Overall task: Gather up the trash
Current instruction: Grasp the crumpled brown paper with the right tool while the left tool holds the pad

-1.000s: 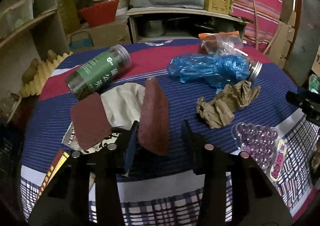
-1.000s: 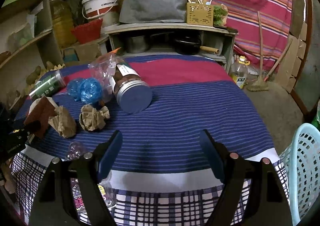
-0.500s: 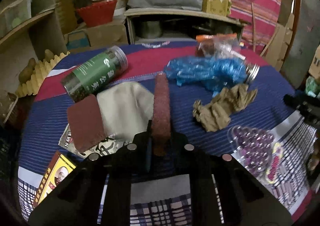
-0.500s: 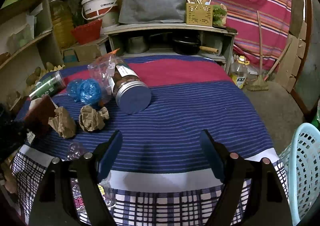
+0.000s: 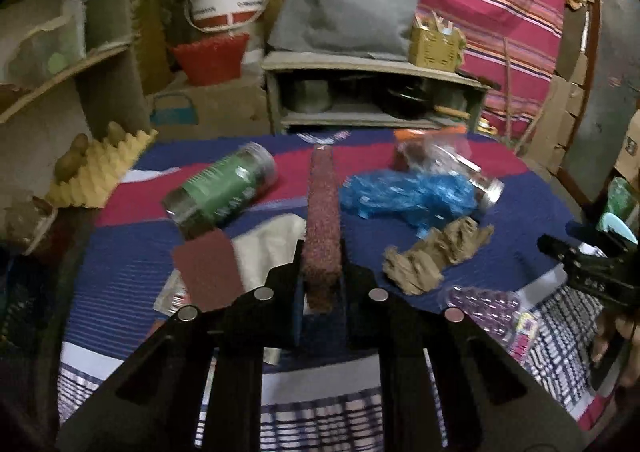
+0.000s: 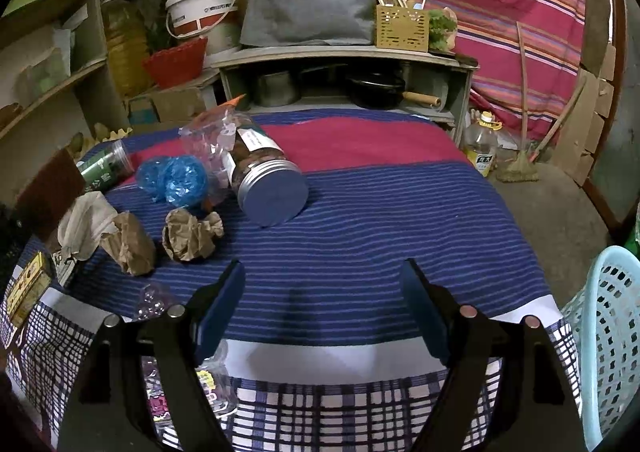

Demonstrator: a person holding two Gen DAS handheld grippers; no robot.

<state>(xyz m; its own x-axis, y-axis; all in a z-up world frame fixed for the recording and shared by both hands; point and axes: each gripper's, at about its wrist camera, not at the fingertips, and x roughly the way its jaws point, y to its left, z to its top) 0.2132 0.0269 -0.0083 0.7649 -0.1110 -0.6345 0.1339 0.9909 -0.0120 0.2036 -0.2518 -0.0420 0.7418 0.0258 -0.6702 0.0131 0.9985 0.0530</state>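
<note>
My left gripper is shut on a flat maroon scouring pad, held on edge and lifted off the striped tablecloth. The same pad shows at the far left of the right wrist view as a maroon slab. A second maroon pad lies on a white cloth. Crumpled brown paper and a blue plastic bag lie to the right. My right gripper hangs open over bare cloth, nothing between its fingers; it also appears at the right edge of the left wrist view.
A green-labelled jar and a metal-lidded jar lie on their sides. A clear blister tray and a small box sit near the front edge. A light blue basket stands at the right. Shelves and a cabinet crowd the back.
The left jaws closed on the maroon pad, turned it on edge and raised it off the table. The right gripper stayed where it was.
</note>
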